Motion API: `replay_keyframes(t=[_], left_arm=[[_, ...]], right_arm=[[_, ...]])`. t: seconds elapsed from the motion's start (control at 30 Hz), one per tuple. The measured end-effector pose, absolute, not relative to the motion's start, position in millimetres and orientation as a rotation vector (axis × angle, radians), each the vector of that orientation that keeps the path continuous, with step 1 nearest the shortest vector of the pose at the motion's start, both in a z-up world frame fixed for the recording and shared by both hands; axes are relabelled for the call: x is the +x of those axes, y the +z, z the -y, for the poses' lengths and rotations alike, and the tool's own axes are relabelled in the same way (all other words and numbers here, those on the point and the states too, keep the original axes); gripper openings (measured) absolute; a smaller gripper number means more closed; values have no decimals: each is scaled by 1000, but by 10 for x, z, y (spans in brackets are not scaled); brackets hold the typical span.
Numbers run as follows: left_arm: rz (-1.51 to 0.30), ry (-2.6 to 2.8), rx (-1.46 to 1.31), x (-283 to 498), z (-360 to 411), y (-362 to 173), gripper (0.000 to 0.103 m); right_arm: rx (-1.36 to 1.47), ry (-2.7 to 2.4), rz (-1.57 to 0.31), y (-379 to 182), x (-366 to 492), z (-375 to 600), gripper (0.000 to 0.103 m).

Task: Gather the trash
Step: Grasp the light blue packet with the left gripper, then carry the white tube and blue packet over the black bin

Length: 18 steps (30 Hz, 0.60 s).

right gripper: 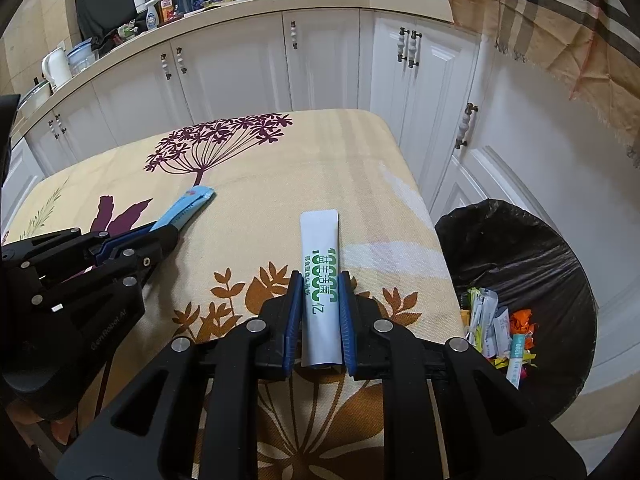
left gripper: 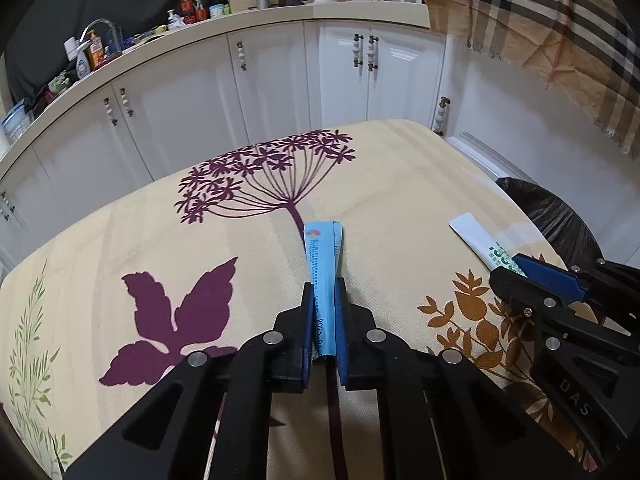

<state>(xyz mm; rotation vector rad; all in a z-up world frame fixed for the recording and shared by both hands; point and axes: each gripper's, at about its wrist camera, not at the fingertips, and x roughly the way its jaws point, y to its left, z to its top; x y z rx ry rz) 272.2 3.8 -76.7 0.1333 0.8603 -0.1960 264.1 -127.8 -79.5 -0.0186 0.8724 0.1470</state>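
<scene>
A blue sachet (left gripper: 322, 256) lies on the floral tablecloth (left gripper: 400, 184), and my left gripper (left gripper: 323, 286) is shut on its near half, both blue pads pressing its sides. The right wrist view shows the same sachet (right gripper: 188, 206) sticking out of the left gripper (right gripper: 164, 232). A white sachet with green print (right gripper: 320, 240) is pinched between the pads of my right gripper (right gripper: 320, 276), low over the table's right part. From the left wrist view, that white sachet (left gripper: 476, 236) juts out of the right gripper (left gripper: 508, 270).
A bin lined with a black bag (right gripper: 520, 248) stands on the floor just off the table's right edge, with several wrappers (right gripper: 496, 332) inside. White kitchen cabinets (left gripper: 280, 88) run behind the table. A plaid cloth (left gripper: 540, 20) hangs at the upper right.
</scene>
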Motion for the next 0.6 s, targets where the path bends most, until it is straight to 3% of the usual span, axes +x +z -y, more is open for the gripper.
replay_keyframes(t=[0.6], left_arm=[[-776, -118, 72, 2231, -195, -558, 9]], right_arm=[[-35, 183, -791, -652, 2240, 1259, 17]])
